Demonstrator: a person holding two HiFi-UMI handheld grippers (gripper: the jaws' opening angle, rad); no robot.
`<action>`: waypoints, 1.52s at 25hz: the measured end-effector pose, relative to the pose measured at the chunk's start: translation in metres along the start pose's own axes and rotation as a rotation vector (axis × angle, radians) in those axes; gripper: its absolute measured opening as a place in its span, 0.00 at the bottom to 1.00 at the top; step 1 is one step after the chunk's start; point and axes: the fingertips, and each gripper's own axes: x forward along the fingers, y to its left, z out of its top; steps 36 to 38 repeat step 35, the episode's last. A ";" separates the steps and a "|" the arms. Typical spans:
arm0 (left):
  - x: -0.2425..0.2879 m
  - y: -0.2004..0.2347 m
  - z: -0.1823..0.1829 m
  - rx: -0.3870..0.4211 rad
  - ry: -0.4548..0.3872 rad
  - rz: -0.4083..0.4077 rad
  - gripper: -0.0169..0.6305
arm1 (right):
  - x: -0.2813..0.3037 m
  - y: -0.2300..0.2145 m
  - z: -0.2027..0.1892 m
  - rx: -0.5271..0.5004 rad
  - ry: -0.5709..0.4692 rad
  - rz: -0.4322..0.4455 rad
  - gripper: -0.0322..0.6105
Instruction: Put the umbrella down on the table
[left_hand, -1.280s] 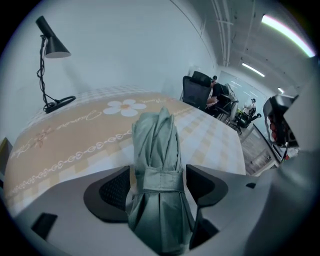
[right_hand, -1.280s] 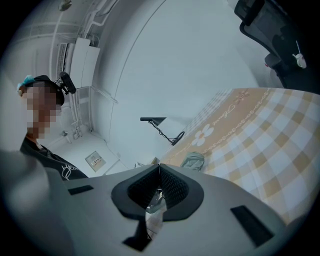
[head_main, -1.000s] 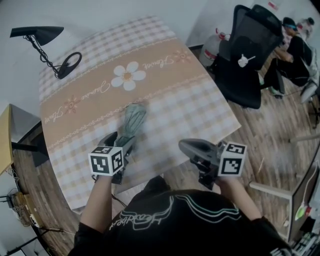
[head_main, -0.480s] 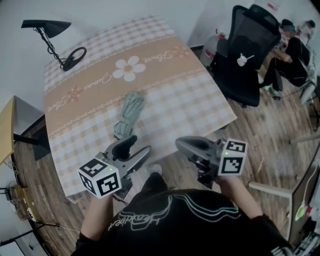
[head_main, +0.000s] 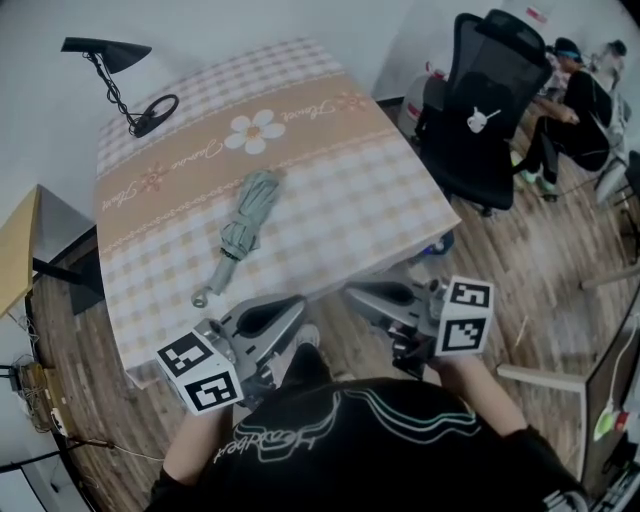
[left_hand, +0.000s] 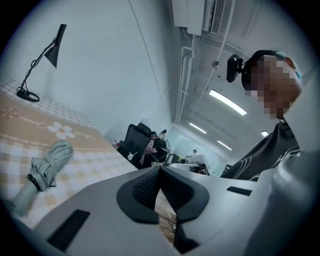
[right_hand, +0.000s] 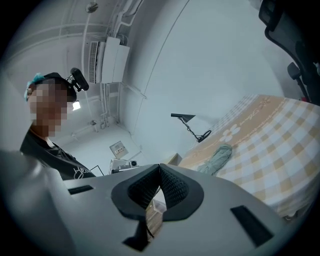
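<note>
Head view, umbrella (head_main: 245, 225): folded, lying flat on the desk (head_main: 340, 215). It slants from the beige band down toward the near edge, and its handle end stops just short of that edge, toward the near left corner.
Head view, left gripper (head_main: 293, 306): held off the desk past the near edge, apart from the umbrella; jaws together.
Head view, right gripper (head_main: 354, 294): just beside the left one, also past the near edge; jaws together.
Head view, lamp (head_main: 120, 80): black, at the far left corner.
Head view, chair (head_main: 480, 110): black, beyond the right edge.
Left gripper view, jaws: fully closed, pads meeting at the tips, nothing between them.
Left gripper view, umbrella (left_hand: 47, 167): on the checked desk at lower left, well apart from the jaws.
Right gripper view, jaws: closed tip to tip, empty.
Right gripper view, umbrella (right_hand: 216, 159): lying on the desk beyond the jaws to the right, with the lamp behind it.
</note>
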 end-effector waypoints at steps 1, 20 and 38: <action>-0.001 -0.005 -0.002 0.000 -0.002 0.006 0.02 | -0.002 0.004 -0.002 -0.002 0.001 0.007 0.07; -0.005 -0.070 -0.014 0.081 -0.032 0.049 0.02 | -0.041 0.064 -0.012 -0.112 -0.016 0.057 0.07; -0.016 -0.117 -0.025 0.130 -0.080 0.069 0.02 | -0.064 0.105 -0.031 -0.168 0.008 0.079 0.07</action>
